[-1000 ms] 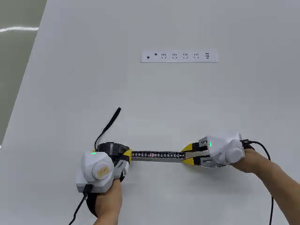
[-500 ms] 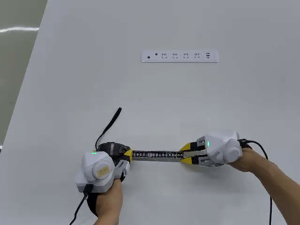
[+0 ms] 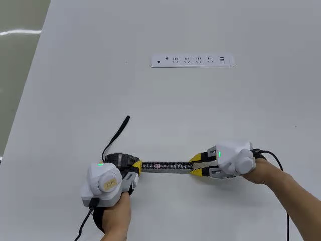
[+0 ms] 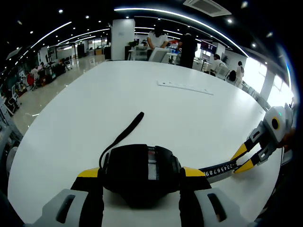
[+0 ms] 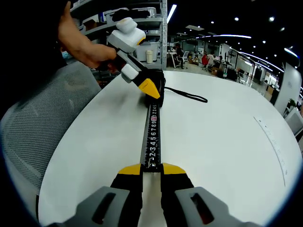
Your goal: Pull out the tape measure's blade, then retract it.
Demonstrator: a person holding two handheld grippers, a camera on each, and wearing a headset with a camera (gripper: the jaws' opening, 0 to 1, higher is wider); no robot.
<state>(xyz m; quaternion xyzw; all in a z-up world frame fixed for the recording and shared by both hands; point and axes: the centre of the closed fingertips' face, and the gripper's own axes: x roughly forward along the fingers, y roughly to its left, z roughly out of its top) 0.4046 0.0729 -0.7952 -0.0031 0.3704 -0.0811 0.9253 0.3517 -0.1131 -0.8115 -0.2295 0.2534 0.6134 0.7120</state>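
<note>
A black tape measure case (image 3: 122, 161) lies on the white table, and my left gripper (image 3: 131, 168) is shut on it. In the left gripper view the case (image 4: 141, 171) sits between the yellow-tipped jaws. Its black wrist strap (image 3: 116, 134) trails away over the table. The blade (image 3: 165, 166) runs out to the right, flat along the table. My right gripper (image 3: 194, 167) is shut on the blade's end. In the right gripper view the numbered blade (image 5: 152, 137) stretches from the jaws to the case (image 5: 155, 90).
A white power strip (image 3: 192, 61) lies farther back on the table (image 3: 200, 115). The table's left edge (image 3: 30, 75) borders a grey floor. Cables trail from both grippers toward me.
My right gripper has moved left toward the case with the blade's end, so less blade shows between the grippers. The left gripper and case have stayed put.
</note>
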